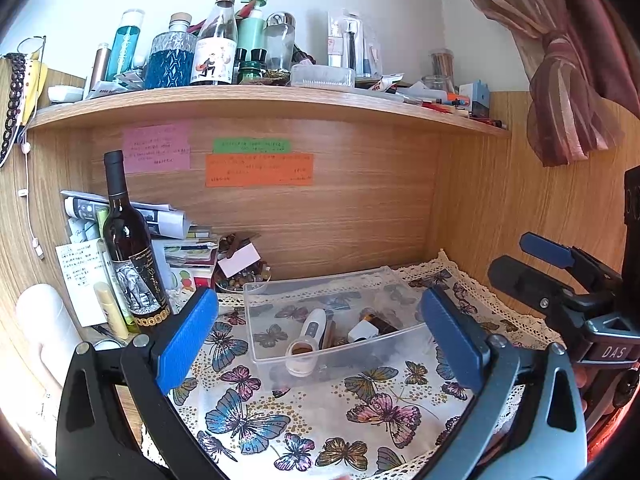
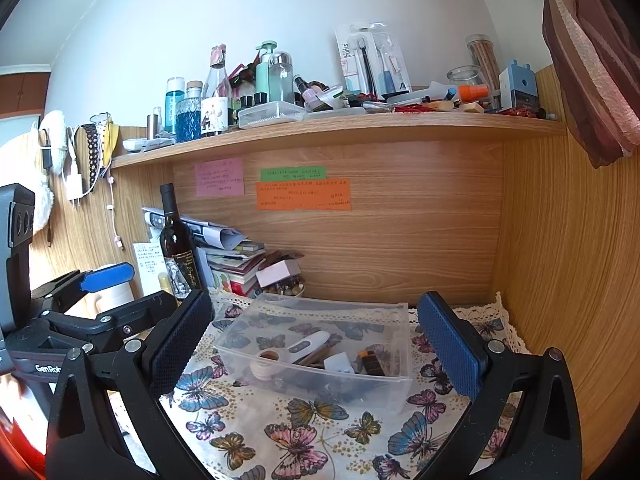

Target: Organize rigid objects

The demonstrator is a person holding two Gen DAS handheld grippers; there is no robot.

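Observation:
A clear plastic bin stands on the butterfly tablecloth. In it lie a white thermometer-like device, a small white box and a dark brown bottle. My left gripper is open and empty, held in front of the bin. My right gripper is open and empty, also in front of the bin. Each gripper shows at the side of the other's view, the right one and the left one.
A wine bottle stands left by stacked papers and books and a bowl of beads. A crowded shelf runs above. Wooden walls close the back and right.

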